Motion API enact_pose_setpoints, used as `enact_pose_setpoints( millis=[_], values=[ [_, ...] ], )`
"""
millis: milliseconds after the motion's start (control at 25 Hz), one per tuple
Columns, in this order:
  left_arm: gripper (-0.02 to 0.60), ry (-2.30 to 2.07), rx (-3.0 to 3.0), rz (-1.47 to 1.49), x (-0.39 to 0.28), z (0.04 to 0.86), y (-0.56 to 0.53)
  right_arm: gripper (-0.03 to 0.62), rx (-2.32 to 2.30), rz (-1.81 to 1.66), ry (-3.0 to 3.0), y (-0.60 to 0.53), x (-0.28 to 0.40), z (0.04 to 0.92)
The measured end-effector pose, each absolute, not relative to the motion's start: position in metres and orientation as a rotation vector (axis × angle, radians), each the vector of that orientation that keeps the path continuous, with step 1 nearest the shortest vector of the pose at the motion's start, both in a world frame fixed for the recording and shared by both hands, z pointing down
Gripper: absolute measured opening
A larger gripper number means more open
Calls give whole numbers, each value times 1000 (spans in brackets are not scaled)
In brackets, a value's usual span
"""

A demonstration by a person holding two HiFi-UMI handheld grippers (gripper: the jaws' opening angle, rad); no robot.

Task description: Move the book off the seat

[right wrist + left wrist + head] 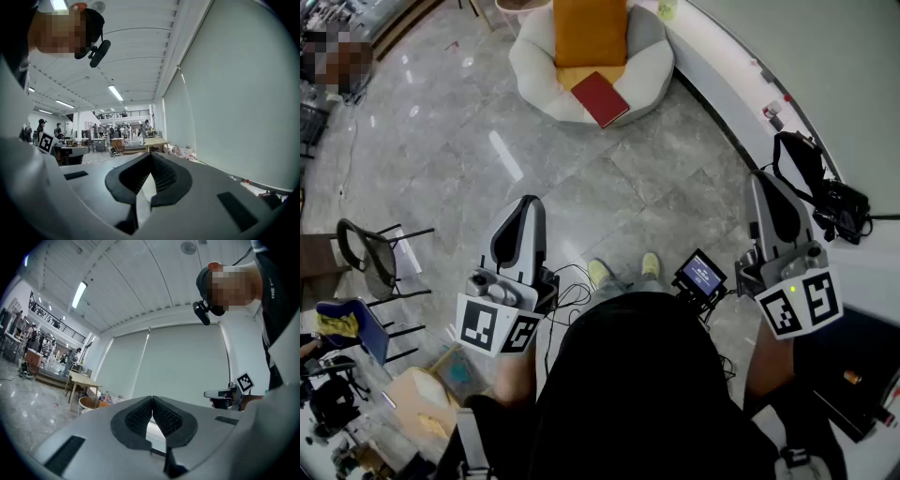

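Note:
A dark red book (600, 98) lies at the front of a white round floor seat (652, 70) with an orange cushion (590, 33), far ahead on the grey floor. My left gripper (528, 208) is held low at the left, jaws shut and empty, well short of the book. My right gripper (767, 192) stands at the right, also shut with nothing in it. In the left gripper view the left gripper (152, 399) has its tips meeting; in the right gripper view the right gripper (151, 155) shows the same. Both point up and away from the seat.
A white ledge (741, 84) runs along the right wall with black gear (825, 192) on it. A black chair (370, 253) and clutter (347, 356) stand at the left. A small screen (700, 275) hangs at my waist. A wooden table (83, 379) shows far off.

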State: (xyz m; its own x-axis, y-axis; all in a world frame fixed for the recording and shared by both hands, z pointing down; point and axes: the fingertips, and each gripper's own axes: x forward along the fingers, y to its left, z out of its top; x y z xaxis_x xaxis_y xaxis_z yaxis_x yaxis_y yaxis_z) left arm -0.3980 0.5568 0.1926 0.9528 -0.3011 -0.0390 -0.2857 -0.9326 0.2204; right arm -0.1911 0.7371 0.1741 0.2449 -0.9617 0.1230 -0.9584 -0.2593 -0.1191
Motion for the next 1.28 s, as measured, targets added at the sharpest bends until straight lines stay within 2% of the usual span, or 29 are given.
enact_pose_setpoints(
  millis=[320,880,1280],
  values=[
    [14,-470,2917,-77,-417,191,547,12,-2410,-298,1901,718,-213,171],
    [14,-486,2901,-139,-489,197,516,12,-2368,-290,2088,669,-302,180],
    [14,-459,2918,-157,-480,198,509,12,-2374,-273,2118,651,-301,187]
  ],
)
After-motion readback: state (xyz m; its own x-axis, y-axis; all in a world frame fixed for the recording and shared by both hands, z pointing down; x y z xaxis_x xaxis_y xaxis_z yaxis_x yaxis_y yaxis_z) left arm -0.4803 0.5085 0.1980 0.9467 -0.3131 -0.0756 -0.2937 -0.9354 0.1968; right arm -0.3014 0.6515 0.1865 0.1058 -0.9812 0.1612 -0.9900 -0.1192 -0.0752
